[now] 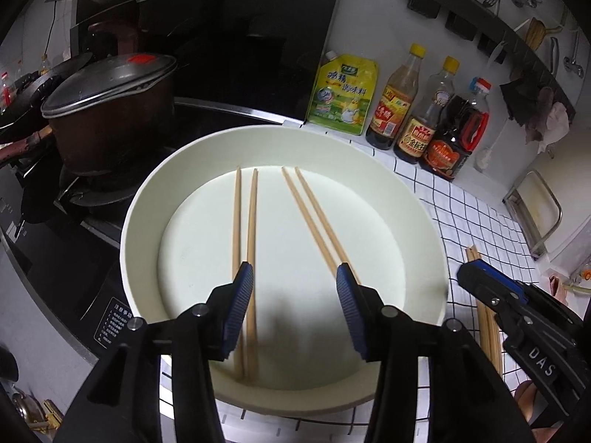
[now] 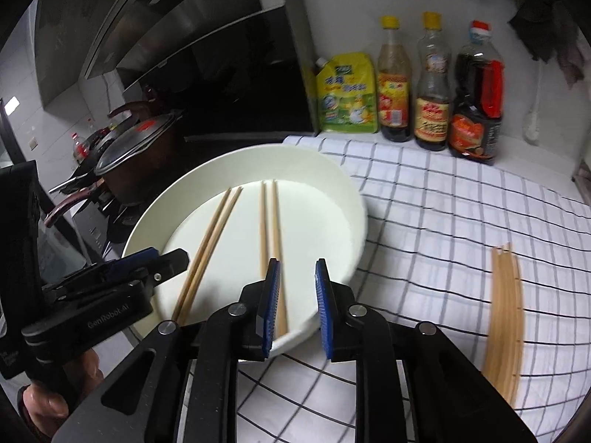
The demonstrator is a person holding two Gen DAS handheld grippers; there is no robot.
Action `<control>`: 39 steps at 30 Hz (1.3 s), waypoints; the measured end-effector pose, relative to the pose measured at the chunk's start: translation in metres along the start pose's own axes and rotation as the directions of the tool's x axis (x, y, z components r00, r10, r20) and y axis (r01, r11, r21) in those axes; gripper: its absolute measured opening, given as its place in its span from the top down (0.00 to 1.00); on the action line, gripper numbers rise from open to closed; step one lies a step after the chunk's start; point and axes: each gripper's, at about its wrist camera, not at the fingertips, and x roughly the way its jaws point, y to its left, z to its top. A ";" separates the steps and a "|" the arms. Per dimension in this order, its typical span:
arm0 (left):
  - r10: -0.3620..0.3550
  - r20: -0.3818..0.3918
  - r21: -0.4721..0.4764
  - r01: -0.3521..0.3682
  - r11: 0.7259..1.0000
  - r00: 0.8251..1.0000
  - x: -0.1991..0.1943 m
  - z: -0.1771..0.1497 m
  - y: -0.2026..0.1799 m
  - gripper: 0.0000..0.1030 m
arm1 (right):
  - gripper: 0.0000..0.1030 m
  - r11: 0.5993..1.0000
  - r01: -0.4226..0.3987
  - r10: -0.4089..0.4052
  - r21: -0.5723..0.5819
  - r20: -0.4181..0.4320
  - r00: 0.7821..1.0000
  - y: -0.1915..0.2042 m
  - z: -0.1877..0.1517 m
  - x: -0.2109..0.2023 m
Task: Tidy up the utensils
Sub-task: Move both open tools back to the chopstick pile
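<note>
Setting: a kitchen worktop (image 2: 461, 221) under a white cloth with a dark grid, a stove along its left edge.
Plate: a wide white plate (image 1: 147, 199) with a raised rim sits at the worktop's left edge, next to the stove.
Chopsticks in plate: two pairs of wooden chopsticks (image 1: 253, 221) lie on the plate's floor, a left pair and a right pair (image 1: 314, 217), apart from each other and splaying toward the far rim.
Loose chopsticks: a bundle of loose chopsticks (image 2: 506, 313) lies on the cloth right of the plate, well clear of it.
Left gripper: the left gripper (image 1: 293, 288) hangs tilted down over the plate's near side, blue pads standing well apart with nothing between them; the left pair runs beneath its left finger.
Right gripper: the right gripper (image 2: 297, 291) is tilted down over the plate's near right rim, pads a narrow gap apart and empty, one chopstick of the right pair passing under its left finger.
Only in left view: a wall rack (image 1: 480, 18) with a hanging fork and rags, and a metal-handled board at the worktop's right edge.
Only in right view: the person's hand (image 2: 48, 402) wrapped around the left gripper's handle, and the full length of the loose bundle.
Both views: a lidded pot (image 1: 110, 107) on the stove; a yellow pouch (image 2: 347, 92) and three sauce bottles (image 2: 432, 81) along the worktop's back edge.
</note>
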 end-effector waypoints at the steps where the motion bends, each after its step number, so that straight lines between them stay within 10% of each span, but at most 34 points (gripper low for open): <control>1: -0.010 0.003 -0.001 0.010 1.000 1.000 -0.002 0.002 -0.001 0.55 | 0.81 1.000 0.003 -0.003 0.012 0.009 1.000 -0.004 0.000 -0.005; 15: 0.002 0.024 0.048 -0.003 0.999 1.000 -0.015 -0.002 -0.035 0.51 | 0.78 0.992 0.047 -0.058 0.117 0.090 0.994 -0.061 -0.014 -0.055; 39: -0.134 -0.064 0.213 0.144 0.966 0.989 0.015 -0.038 -0.174 0.45 | 0.73 0.948 0.201 -0.203 0.248 -0.019 0.979 -0.186 -0.072 -0.079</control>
